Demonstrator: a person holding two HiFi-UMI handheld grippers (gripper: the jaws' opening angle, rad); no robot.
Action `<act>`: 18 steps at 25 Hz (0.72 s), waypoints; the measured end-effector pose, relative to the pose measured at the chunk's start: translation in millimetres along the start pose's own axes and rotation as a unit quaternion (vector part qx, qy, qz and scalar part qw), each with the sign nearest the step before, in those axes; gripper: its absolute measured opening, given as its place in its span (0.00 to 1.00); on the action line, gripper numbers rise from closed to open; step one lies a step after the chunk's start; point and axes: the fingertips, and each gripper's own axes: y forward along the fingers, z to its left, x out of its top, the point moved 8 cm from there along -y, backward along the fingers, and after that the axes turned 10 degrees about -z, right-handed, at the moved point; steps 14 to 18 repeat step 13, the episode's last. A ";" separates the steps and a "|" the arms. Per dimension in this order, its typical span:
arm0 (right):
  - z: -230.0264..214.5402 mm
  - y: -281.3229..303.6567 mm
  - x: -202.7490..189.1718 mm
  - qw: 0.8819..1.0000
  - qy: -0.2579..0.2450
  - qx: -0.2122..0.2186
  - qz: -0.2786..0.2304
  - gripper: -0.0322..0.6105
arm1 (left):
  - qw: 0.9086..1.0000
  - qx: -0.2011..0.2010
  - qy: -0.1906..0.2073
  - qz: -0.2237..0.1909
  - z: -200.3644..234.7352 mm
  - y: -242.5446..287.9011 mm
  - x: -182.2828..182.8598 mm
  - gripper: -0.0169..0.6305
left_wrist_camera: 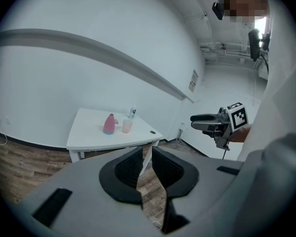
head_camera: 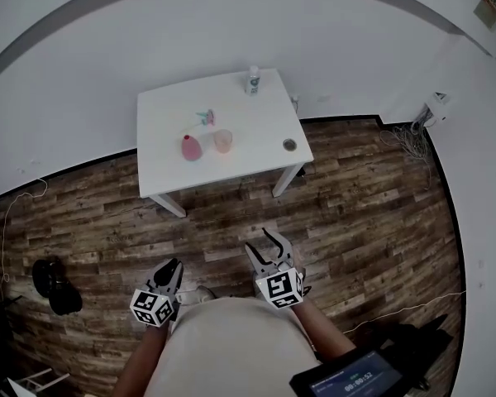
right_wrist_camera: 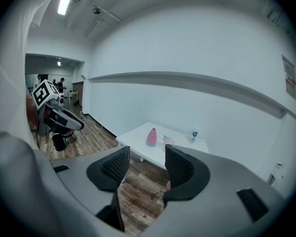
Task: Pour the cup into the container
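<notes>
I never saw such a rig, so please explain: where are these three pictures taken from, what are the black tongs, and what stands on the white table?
There is no robot: a person holds two pairs of tongs. One picture comes from a camera on the person's head, looking down; the other two from cameras riding on each pair of tongs. The left tongs stand slightly apart, empty. The right tongs are closing, with nothing between them. Ahead, the white table carries a pink bottle, a pale cup, a small white bottle and a small dark round thing. Nothing is held.
</notes>
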 end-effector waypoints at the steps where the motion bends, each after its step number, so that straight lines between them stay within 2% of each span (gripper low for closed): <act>1: -2.6 -2.5 -0.8 1.000 0.002 -0.005 -0.001 0.39 | 1.000 -0.003 0.002 0.001 -3.2 2.8 0.7 0.10; 13: -42.8 -35.4 -9.7 0.999 0.015 -0.021 -0.022 0.37 | 0.999 -0.027 0.015 0.009 -54.4 41.1 -2.6 0.10; 18: -42.8 -35.4 -9.7 0.999 0.015 -0.021 -0.022 0.37 | 0.999 -0.027 0.015 0.009 -54.4 41.1 -2.6 0.10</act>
